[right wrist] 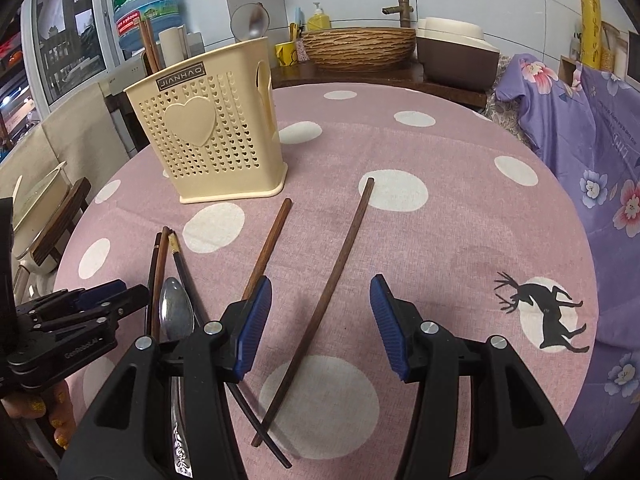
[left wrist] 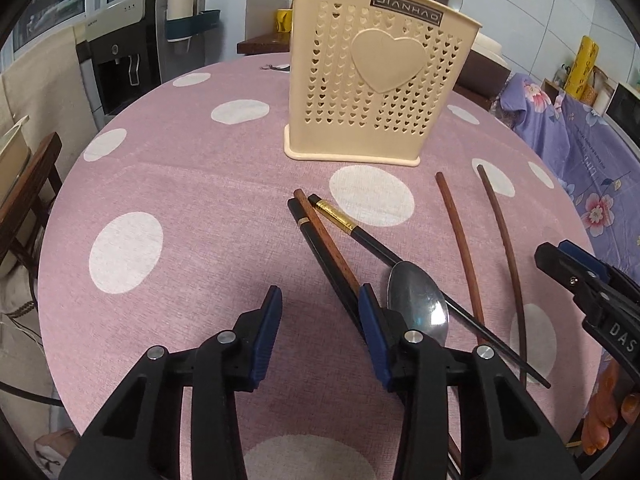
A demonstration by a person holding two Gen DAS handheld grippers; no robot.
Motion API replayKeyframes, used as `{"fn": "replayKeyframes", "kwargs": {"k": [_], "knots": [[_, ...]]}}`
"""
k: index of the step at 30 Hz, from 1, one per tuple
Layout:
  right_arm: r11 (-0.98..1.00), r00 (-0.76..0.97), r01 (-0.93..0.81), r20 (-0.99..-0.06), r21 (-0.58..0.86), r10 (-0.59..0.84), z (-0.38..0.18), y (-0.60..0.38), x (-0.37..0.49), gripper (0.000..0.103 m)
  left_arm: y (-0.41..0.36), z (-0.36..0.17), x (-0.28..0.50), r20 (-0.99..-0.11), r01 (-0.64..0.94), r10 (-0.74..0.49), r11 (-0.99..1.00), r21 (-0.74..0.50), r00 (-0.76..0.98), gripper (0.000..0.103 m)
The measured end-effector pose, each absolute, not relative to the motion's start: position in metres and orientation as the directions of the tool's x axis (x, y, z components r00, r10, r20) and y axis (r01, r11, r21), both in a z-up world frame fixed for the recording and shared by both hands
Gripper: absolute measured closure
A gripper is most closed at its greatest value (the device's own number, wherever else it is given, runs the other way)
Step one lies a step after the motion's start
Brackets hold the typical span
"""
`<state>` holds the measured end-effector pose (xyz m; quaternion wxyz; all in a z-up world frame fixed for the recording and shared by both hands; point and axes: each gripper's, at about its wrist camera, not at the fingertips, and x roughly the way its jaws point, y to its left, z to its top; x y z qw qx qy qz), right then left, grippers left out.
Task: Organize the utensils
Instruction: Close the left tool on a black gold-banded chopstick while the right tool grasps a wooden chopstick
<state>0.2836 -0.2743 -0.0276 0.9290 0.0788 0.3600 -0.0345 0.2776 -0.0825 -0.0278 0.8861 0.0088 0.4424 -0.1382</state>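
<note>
Left gripper (left wrist: 320, 300) hung low over the pink dotted tablecloth (left wrist: 180, 184), jaws parted, nothing between the pads, only bare cloth. Its right pad (left wrist: 370, 320) sat just beside the lower run of a black chopstick (left wrist: 316, 240) and a red-brown chopstick (left wrist: 324, 232) lying side by side; contact could not be judged. Steel spoon (left wrist: 418, 300) lay bowl-up just right of that pad, its handle hidden under the gripper body. A second black chopstick with a gold band (left wrist: 336, 212) ran diagonally beneath the spoon bowl.

Right gripper (right wrist: 320, 312) also stood released, jaws apart. A long dark-brown chopstick (right wrist: 340, 264) passed through the gap between its pads, touching neither. Another brown chopstick (right wrist: 270, 240) disappeared behind the left pad (right wrist: 254, 324), lower end hidden. The left gripper showed at the frame's left edge, beside the spoon.

Farther back, the cream perforated utensil holder (left wrist: 372, 80) stood upright on the cloth, well apart from both grippers, heart moulding facing them. Chopstick tops (right wrist: 149, 46) rose from its left side; what else it held was hard to tell.

Beyond the table: water bottle (right wrist: 144, 4), woven basin (right wrist: 358, 46) under a tap, purple floral fabric (right wrist: 592, 132) at right. Painted toenails (right wrist: 60, 432) visible below the table edge, partly cut off.
</note>
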Motion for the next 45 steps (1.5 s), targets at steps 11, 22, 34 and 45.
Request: {"fn": "replayKeyframes", "kwargs": {"k": [11, 22, 34, 45], "knots": [[0.988, 0.742, 0.09, -0.671, 0.122, 0.015, -0.022, -0.264, 0.278, 0.051, -0.066, -0.028, 0.274, -0.785, 0.209, -0.181, 0.976, -0.067, 0.592, 0.065], [0.987, 0.732, 0.116, -0.681, 0.114, -0.008, -0.024, -0.265, 0.289, 0.051, -0.055, -0.027, 0.281, -0.791, 0.164, -0.181, 0.981, -0.102, 0.585, 0.065], [0.965, 0.616, 0.226, -0.787, 0.134, -0.035, -0.046, -0.299, 0.36, 0.075, -0.059, -0.026, 0.301, -0.797, 0.153, -0.187, 0.981, -0.12, 0.575, 0.081], [0.962, 0.589, 0.257, -0.804, 0.091, -0.081, -0.051, -0.303, 0.4, 0.083, -0.063, -0.026, 0.311, -0.801, 0.167, -0.199, 0.978, -0.125, 0.564, 0.088]]}}
